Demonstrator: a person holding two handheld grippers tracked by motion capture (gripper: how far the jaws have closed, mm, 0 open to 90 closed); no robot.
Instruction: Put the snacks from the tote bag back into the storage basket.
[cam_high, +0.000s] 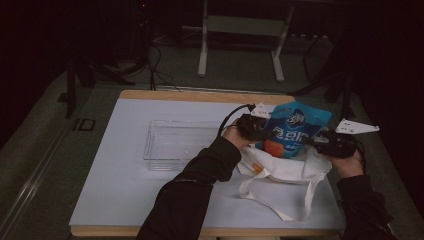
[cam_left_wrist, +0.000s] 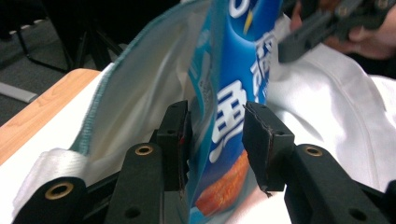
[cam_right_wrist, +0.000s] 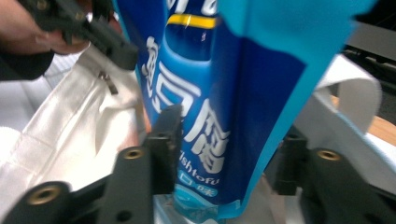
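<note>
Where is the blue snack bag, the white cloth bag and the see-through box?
blue snack bag (cam_high: 295, 127): high view, on its printed front.
white cloth bag (cam_high: 287, 170): high view, on the folded cloth under the snack bag.
see-through box (cam_high: 155, 145): high view, on its left wall.

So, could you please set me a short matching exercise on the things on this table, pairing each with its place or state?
Things:
1. blue snack bag
2. white tote bag
3. clear tray
4. left gripper

Places or states:
A. lies crumpled under the upright packet
B. lies left of both hands on the white mat
C. stands upright between the two grippers
D. its fingers straddle the packet's edge

Pairs: 1-C, 2-A, 3-B, 4-D
</note>
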